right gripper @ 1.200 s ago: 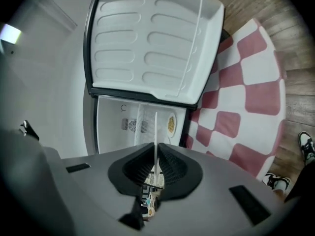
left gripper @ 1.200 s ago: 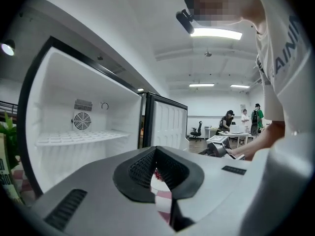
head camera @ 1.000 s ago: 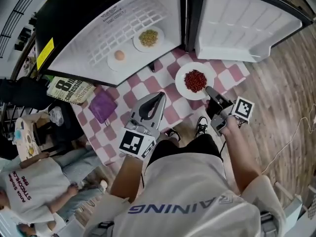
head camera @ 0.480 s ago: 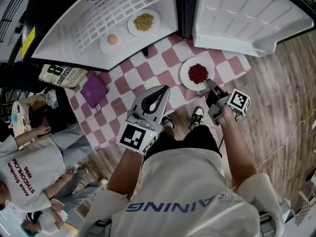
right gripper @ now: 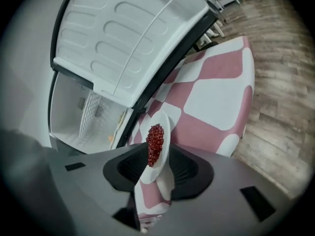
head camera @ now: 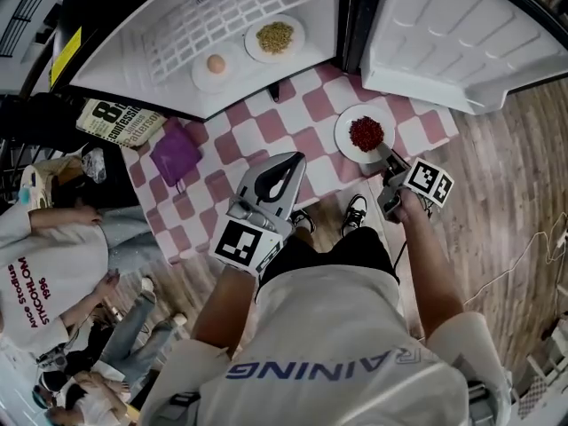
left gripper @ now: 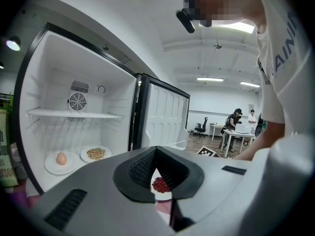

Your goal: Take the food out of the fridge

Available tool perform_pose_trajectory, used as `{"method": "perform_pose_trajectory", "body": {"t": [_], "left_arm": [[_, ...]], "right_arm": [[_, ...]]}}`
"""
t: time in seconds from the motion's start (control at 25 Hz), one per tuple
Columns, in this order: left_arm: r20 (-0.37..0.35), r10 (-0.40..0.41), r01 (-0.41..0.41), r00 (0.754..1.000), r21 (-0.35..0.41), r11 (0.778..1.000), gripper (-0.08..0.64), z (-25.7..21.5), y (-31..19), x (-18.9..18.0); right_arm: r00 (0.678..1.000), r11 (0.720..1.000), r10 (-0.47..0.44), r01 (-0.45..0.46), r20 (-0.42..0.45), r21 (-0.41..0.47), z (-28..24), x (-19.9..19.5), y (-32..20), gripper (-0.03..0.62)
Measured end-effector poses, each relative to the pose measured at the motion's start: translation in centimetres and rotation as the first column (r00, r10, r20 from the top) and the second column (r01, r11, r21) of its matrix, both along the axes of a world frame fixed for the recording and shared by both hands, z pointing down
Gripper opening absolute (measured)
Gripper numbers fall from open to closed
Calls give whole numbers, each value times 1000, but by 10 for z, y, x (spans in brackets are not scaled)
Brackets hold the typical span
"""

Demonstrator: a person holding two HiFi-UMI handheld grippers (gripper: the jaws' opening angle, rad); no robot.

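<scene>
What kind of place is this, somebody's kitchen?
Probably an open office or lab, not a kitchen: a small white fridge sits by a pink-and-white checked cloth on wood flooring, with work desks and ceiling strip lights behind.

Open fridge (head camera: 124,74) front clear, door (head camera: 461,34) well aside.

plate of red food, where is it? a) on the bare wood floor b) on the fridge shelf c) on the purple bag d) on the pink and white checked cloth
d: the plate of red food lies on the checked cloth, just outside the open fridge.
</scene>
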State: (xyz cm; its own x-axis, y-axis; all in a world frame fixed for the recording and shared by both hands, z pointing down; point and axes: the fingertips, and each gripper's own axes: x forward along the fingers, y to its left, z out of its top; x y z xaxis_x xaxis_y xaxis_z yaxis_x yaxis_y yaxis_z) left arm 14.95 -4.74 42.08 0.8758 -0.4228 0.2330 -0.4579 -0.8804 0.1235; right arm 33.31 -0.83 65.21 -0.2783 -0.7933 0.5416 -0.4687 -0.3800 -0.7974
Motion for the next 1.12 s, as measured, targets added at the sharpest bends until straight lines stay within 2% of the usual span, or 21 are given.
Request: {"method": "perform_pose_trajectory", "body": {"t": [0.16, 0.36, 0.52, 0.6, 0.76, 0.84, 0.88, 0.96, 1.12], "left_arm": [[0, -3, 3, 1000, -3, 1000, 6, -2, -2, -3], [2, -1, 1, 1000, -2, 1000, 6, -3, -2, -5], [4, -2, 2, 1000, -6, 1000, 6, -3, -4, -5], [5, 2, -2, 1000, -7, 1000, 6, -3, -4, -5], [0, 2, -2, 1000, 3, 1000, 6, -6, -3, -4], [-3, -3, 3, 1000, 9, 1000, 6, -9, -3, -5], [-5, -9, 9, 1000, 12, 1000, 6, -11, -4, -6], [-10, -26, 26, 1000, 20, 999, 6, -16, -5, -10], [-25, -70, 71, 997, 51, 996, 6, -30, -9, -22]], "right_arm": [[981, 994, -106, 98, -162, -56, 5, -2, 0, 141], [949, 981, -188, 166, -254, -104, 10, -1, 4, 164], [906, 960, -274, 237, -324, -148, 14, -2, 10, 178], [869, 944, -325, 276, -374, -181, 16, -3, 13, 187], [749, 906, -424, 335, -510, -260, 14, 2, 20, 187], [716, 905, -426, 349, -553, -245, 0, 2, 17, 184], [711, 909, -413, 353, -569, -220, -12, 0, 14, 157], [705, 918, -380, 364, -599, -154, -38, -4, 3, 54], [673, 901, -336, 434, -659, -15, -92, -29, -23, 35]]}}
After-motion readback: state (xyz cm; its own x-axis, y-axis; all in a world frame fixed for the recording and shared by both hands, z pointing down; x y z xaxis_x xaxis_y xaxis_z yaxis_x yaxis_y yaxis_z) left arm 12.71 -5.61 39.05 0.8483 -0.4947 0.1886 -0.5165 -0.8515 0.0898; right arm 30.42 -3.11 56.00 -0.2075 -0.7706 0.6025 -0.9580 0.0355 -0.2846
